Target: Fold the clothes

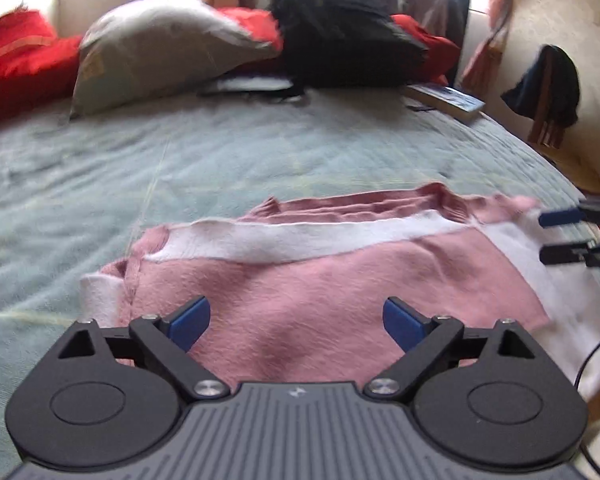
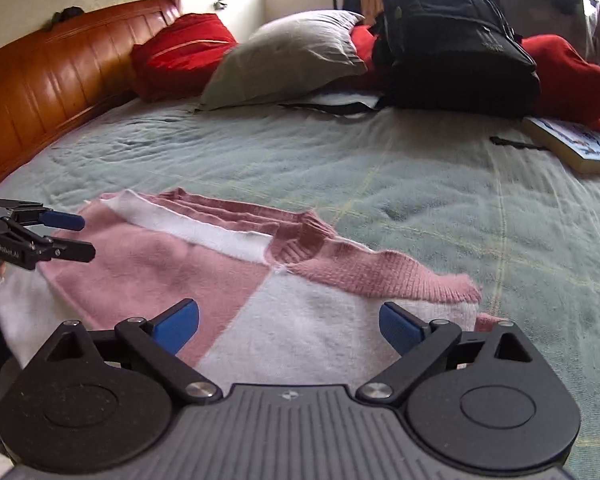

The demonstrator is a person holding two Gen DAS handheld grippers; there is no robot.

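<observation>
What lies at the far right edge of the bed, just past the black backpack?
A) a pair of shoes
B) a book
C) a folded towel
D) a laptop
B: a book lies flat on the green bedspread beside the black backpack, its illustrated cover facing up in the right wrist view.

One sweater (image 2: 236,280), one backpack (image 2: 456,48), one book (image 2: 576,146), two hand-held grippers.

each hand-held gripper — left (image 1: 296,322) and right (image 2: 288,322) — has a ribbed grey body with a small logo, two round black discs, black linkage arms with silver screws, and blue pads (image 1: 190,322). white lettering marks the left one's side — a thin black cable (image 1: 594,350) trails nearby.
</observation>
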